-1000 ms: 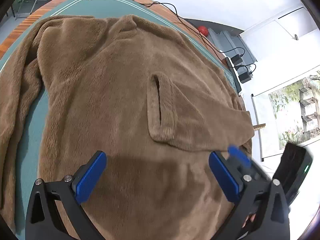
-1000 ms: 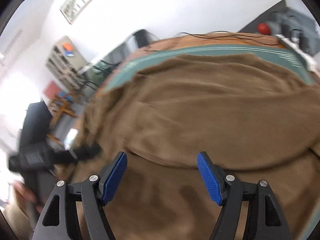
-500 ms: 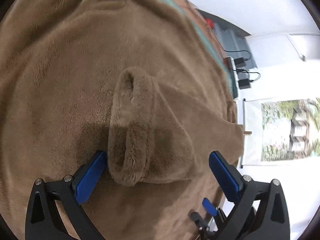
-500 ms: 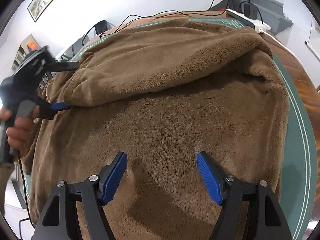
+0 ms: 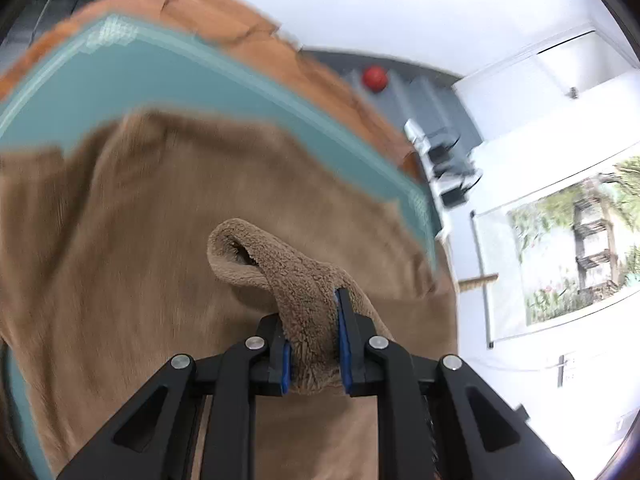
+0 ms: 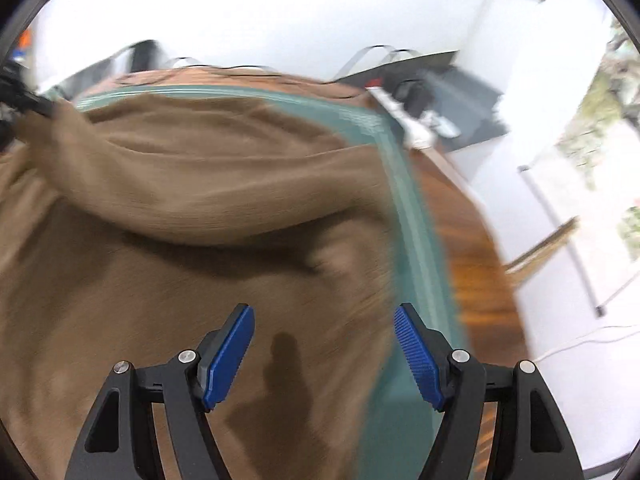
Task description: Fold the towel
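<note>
A fluffy brown towel (image 5: 120, 240) is spread over the teal mat (image 5: 200, 76). In the left wrist view my left gripper (image 5: 312, 336) is closing its jaws, and both blue pads press on a raised corner fold of the towel (image 5: 280, 272), lifted off the rest. In the right wrist view the towel (image 6: 200, 184) shows a thick folded ridge across its middle. My right gripper (image 6: 324, 344) hangs open above the towel near its right edge, with nothing between the fingers. Both views are motion-blurred.
The mat (image 6: 416, 240) lies on a wooden table (image 6: 472, 240) whose edge runs down the right. Beyond the far edge sit a red ball (image 5: 375, 78) and a power strip with plugs (image 5: 424, 148). A framed painting (image 5: 576, 248) hangs on the white wall.
The left gripper's jaws went from wide apart to pinching the towel's folded corner, and it lifted the corner. The right gripper swung toward the towel's right edge and stayed open.
</note>
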Demonstrator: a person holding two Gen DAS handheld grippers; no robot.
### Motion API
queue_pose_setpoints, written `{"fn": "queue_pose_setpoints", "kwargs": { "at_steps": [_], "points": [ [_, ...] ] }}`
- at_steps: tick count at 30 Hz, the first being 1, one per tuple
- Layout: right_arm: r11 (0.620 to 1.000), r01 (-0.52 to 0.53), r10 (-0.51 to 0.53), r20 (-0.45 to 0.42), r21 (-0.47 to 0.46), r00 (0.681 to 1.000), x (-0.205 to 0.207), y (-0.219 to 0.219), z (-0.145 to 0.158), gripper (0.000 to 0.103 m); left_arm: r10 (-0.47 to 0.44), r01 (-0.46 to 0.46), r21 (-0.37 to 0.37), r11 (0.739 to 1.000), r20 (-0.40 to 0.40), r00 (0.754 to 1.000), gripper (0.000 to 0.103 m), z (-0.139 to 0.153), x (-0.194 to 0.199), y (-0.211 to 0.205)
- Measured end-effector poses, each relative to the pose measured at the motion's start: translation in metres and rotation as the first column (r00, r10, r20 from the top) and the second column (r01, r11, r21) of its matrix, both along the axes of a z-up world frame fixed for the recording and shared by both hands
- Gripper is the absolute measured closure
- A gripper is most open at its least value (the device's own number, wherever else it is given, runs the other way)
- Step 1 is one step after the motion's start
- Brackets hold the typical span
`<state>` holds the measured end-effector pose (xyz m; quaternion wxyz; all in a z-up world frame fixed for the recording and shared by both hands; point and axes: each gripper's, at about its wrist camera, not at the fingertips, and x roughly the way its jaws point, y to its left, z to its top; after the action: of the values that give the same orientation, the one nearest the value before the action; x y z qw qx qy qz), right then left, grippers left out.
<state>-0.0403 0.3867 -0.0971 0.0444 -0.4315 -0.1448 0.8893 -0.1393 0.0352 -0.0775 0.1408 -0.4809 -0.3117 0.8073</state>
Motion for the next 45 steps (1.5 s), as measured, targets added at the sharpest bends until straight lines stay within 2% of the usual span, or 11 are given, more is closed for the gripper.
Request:
{"fn": "queue_pose_setpoints", "kwargs": {
  "at_steps": [5, 9, 13, 17, 20, 24, 28, 34, 37, 41, 45],
  "points": [
    [0.992, 0.11, -0.111, 0.01, 0.061, 0.994, -0.038, 0.026, -0.009, 0.029, 0.063, -0.064, -0.07, 0.996, -0.005, 0.998, 0.083, -0.001, -0.009, -0.023],
    [0.981, 0.186, -0.184, 0.035, -0.052, 0.982, -0.028, 0.058, -0.011, 0.028, 0.077, -0.062, -0.113, 0.992, 0.13, 0.988, 0.083, -0.05, -0.009, -0.03],
    [0.991, 0.129, -0.127, 0.097, -0.017, 0.987, -0.023, 0.05, -0.025, 0.028, 0.072, -0.03, -0.18, 0.983, 0.235, 0.969, 0.081, -0.091, -0.004, -0.027],
    [1.0, 0.027, -0.026, 0.083, -0.011, 0.996, -0.014, 0.043, -0.01, 0.028, 0.067, -0.022, -0.202, 0.979, 0.22, 0.973, 0.066, -0.086, 0.004, -0.031],
    [0.994, -0.015, 0.018, 0.024, -0.104, 1.0, -0.009, 0.048, 0.017, 0.026, 0.091, -0.044, -0.25, 0.967, 0.183, 0.979, 0.05, -0.072, 0.008, -0.034],
    [0.975, 0.021, -0.034, -0.052, -0.223, 0.998, -0.023, 0.056, 0.045, 0.022, 0.103, -0.068, -0.255, 0.964, 0.124, 0.987, 0.045, -0.052, 0.007, -0.032],
    [0.962, 0.05, -0.068, -0.059, -0.269, 0.996, -0.073, 0.055, 0.053, 0.022, 0.042, -0.02, -0.245, 0.969, 0.084, 0.996, 0.039, -0.045, -0.001, -0.016],
    [0.98, -0.019, 0.035, 0.074, -0.199, 0.997, -0.144, 0.02, 0.018, 0.022, -0.029, 0.057, -0.255, 0.965, 0.11, 0.993, 0.037, -0.068, -0.019, 0.008],
    [0.995, 0.017, -0.003, 0.143, -0.101, 0.99, -0.156, 0.022, -0.012, 0.022, -0.033, 0.064, -0.261, 0.963, 0.122, 0.992, 0.037, -0.08, -0.022, 0.006],
    [0.988, 0.061, -0.039, 0.153, -0.145, 0.987, -0.157, 0.042, -0.026, 0.013, -0.051, 0.081, -0.279, 0.957, 0.113, 0.992, 0.037, -0.078, -0.02, 0.007],
    [0.99, 0.063, -0.044, 0.155, -0.122, 0.987, -0.156, 0.039, -0.025, 0.013, -0.053, 0.087, -0.295, 0.952, 0.122, 0.991, 0.037, -0.074, -0.019, 0.009]
  ]
}}
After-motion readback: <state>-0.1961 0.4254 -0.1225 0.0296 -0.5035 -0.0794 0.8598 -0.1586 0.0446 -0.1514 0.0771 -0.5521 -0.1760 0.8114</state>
